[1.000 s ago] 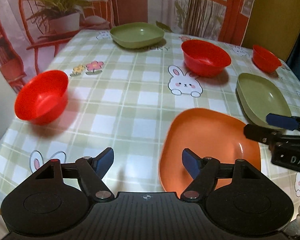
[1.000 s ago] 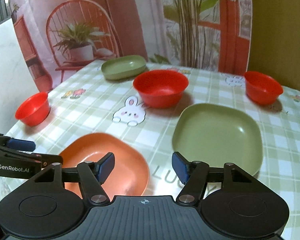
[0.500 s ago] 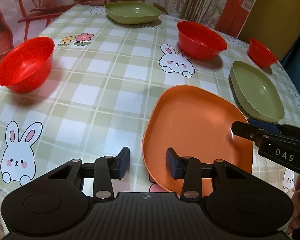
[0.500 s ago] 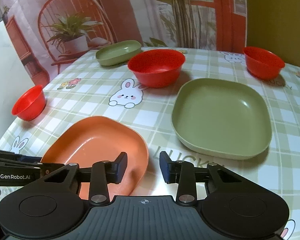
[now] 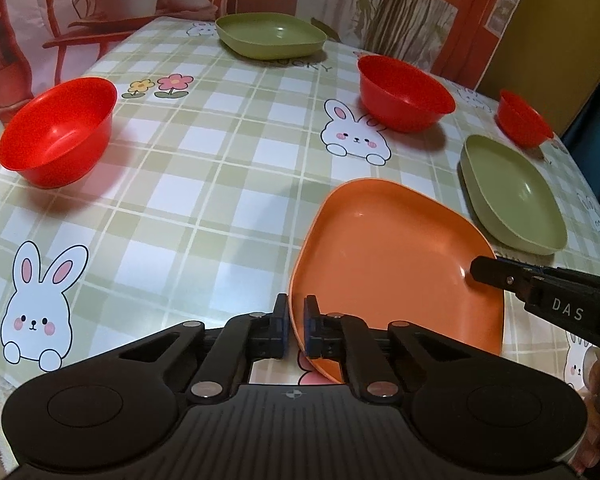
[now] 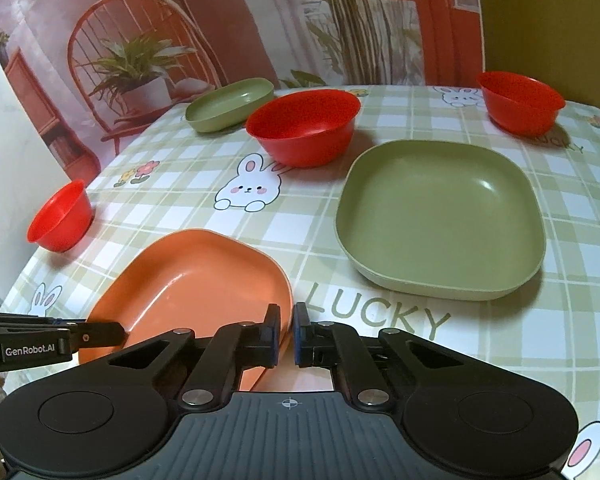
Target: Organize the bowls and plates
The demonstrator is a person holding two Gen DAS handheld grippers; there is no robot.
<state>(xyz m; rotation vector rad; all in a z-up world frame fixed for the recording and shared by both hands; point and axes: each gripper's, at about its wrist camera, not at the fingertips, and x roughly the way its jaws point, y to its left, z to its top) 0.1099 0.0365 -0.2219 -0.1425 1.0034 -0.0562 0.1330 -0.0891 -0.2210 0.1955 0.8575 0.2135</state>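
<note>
An orange plate (image 5: 396, 264) lies near the table's front edge; it also shows in the right wrist view (image 6: 196, 280). My left gripper (image 5: 296, 326) is shut on its left rim. My right gripper (image 6: 284, 334) is shut on its right rim. A green plate (image 6: 440, 216) lies just right of the orange one, also in the left wrist view (image 5: 512, 196). A second green plate (image 5: 270, 36) sits at the far edge. Three red bowls stand around: one at the left (image 5: 56, 132), one in the middle (image 5: 404, 94), one at the far right (image 5: 524, 118).
The table (image 5: 204, 184) has a green checked cloth with bunny prints. Its left and front edges are close to the left bowl and the orange plate. A printed backdrop (image 6: 180, 20) hangs behind the far edge.
Both grippers have come in to the orange plate and closed from wide open onto its opposite rims. The plate looks slightly raised at its near side.
</note>
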